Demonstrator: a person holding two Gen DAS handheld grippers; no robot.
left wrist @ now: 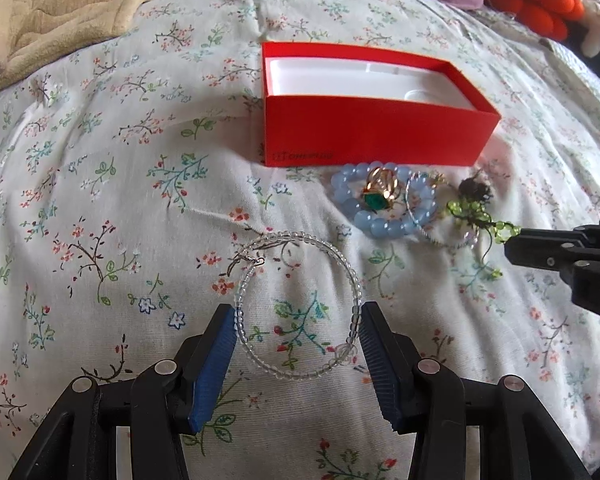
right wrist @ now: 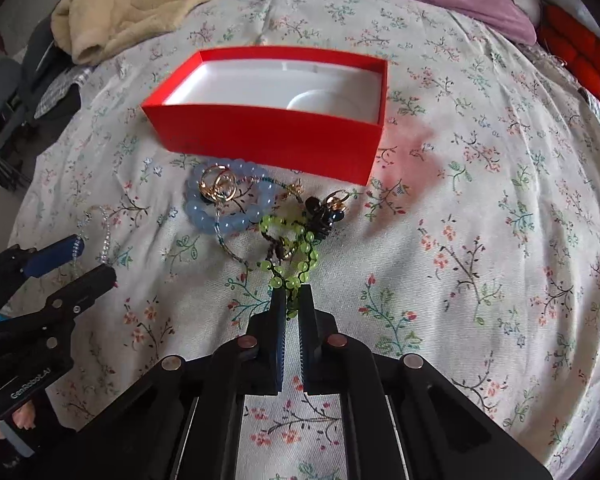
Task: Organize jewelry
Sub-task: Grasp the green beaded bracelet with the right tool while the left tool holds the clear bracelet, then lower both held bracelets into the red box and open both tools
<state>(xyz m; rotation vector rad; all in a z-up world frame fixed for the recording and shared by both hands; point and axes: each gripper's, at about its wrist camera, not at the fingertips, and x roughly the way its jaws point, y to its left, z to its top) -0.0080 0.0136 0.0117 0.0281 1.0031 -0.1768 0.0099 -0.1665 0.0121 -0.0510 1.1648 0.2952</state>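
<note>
- The right gripper (right wrist: pixel 291 300) has its two dark fingers pinched together on the near end of a bracelet of lime-green beads knotted on dark cord (right wrist: pixel 290 248); taking the end nearest the hand likely lets the piece be drawn clear of the pile beyond it.
- The left gripper (left wrist: pixel 298 344) stands about half open, its blue ribbed pads on either side of a clear glass-bead bracelet (left wrist: pixel 300 304) lying flat on the floral bedspread (left wrist: pixel 100 200); the beads sit close to both pads, but whether they are pressed I cannot tell.
- The remaining jewellery lies just in front of an open red cardboard box with a white moulded liner (left wrist: pixel 376 132): a chunky pale-blue bead bracelet (left wrist: pixel 364 208) with a gold ring set with a green stone (left wrist: pixel 380 194) resting in it. The box holds nothing visible and is probably the destination.
- The left wrist view alone shows the clear bracelet whole and the ring's green stone.
- The right wrist view alone shows the pinch on the green beads and a small cluster of black beads with gold rings (right wrist: pixel 328 210) beside them.
</note>
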